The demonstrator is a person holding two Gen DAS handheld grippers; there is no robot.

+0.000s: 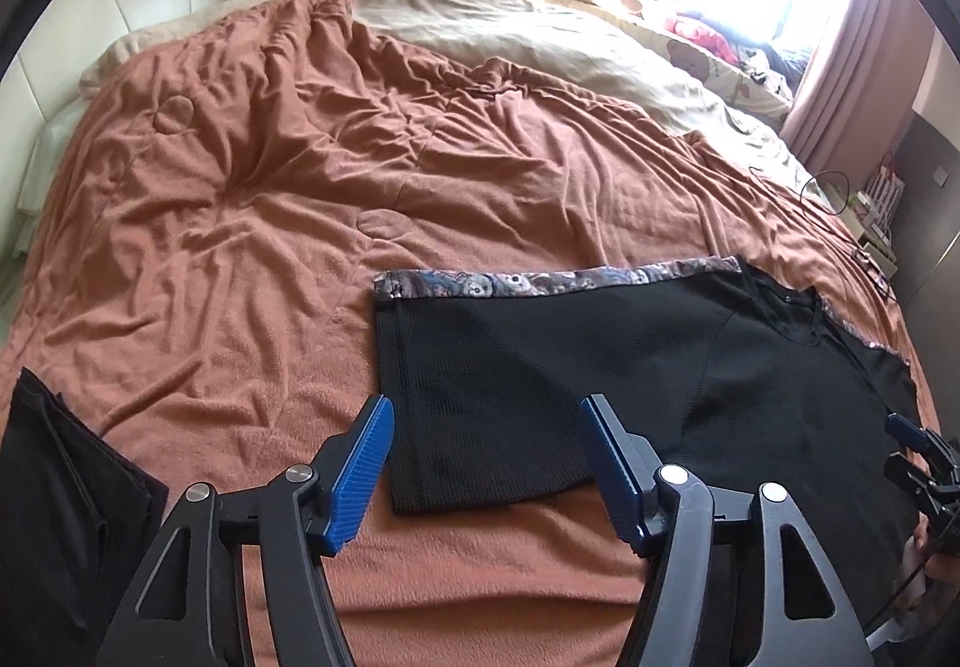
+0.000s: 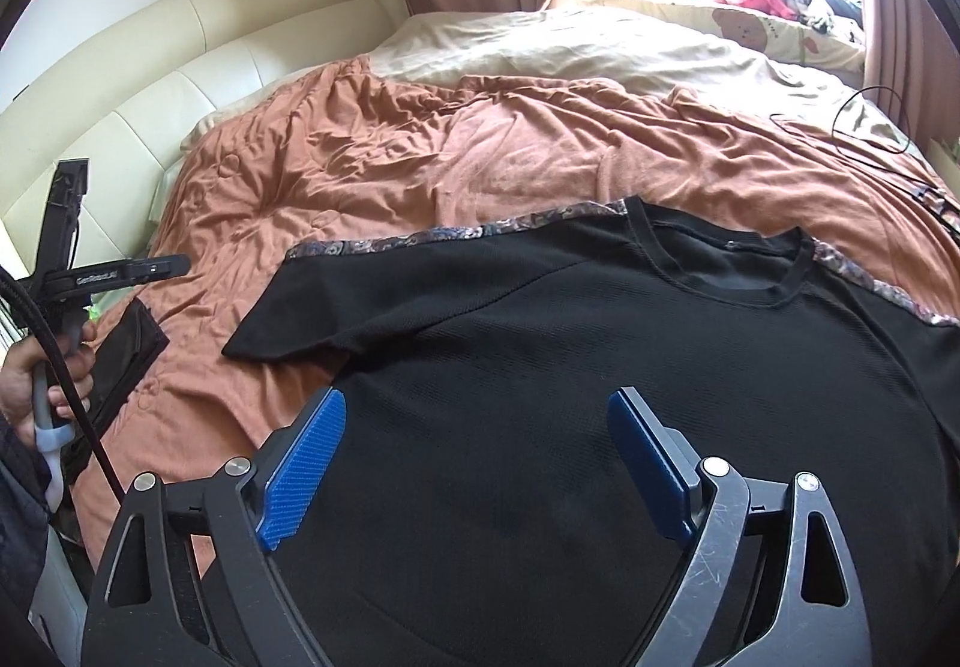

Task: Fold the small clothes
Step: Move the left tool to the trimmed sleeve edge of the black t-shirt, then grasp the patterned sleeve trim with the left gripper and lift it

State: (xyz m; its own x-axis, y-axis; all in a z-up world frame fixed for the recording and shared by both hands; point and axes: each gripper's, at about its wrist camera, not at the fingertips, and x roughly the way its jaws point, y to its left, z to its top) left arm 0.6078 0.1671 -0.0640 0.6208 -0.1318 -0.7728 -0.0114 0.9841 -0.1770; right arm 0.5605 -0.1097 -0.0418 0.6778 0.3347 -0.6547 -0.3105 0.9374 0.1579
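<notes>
Ahead of the left gripper point(image 1: 486, 466), in the left wrist view, a black T-shirt point(image 1: 600, 379) lies flat on the rust-brown blanket point(image 1: 270, 175) of a bed. Its near sleeve spreads between and beyond the released, empty fingers point(image 1: 360, 478), while its long axis runs from that sleeve rightward past the collar. A patterned strip trims the sleeve's far edge. Left of the fingers sits a folded black garment point(image 1: 66, 493). At the far right edge the right gripper point(image 1: 918, 463) shows partly; its fingers' state cannot be told from here. Beyond, a beige sheet point(image 1: 540, 36) and pink curtains point(image 1: 840, 84) frame a bright window.

Under the right gripper point(image 2: 480, 472), in the right wrist view, the shirt's chest fills the gap between parted, empty fingers point(image 2: 300, 478). The collar point(image 2: 726, 265) points away from the fingers, and one sleeve reaches left. Far left, a hand point(image 2: 42, 385) holds the other gripper's handle, near the folded garment. A black cable point(image 2: 870, 120) crosses the blanket upper right, clear of the shirt.
</notes>
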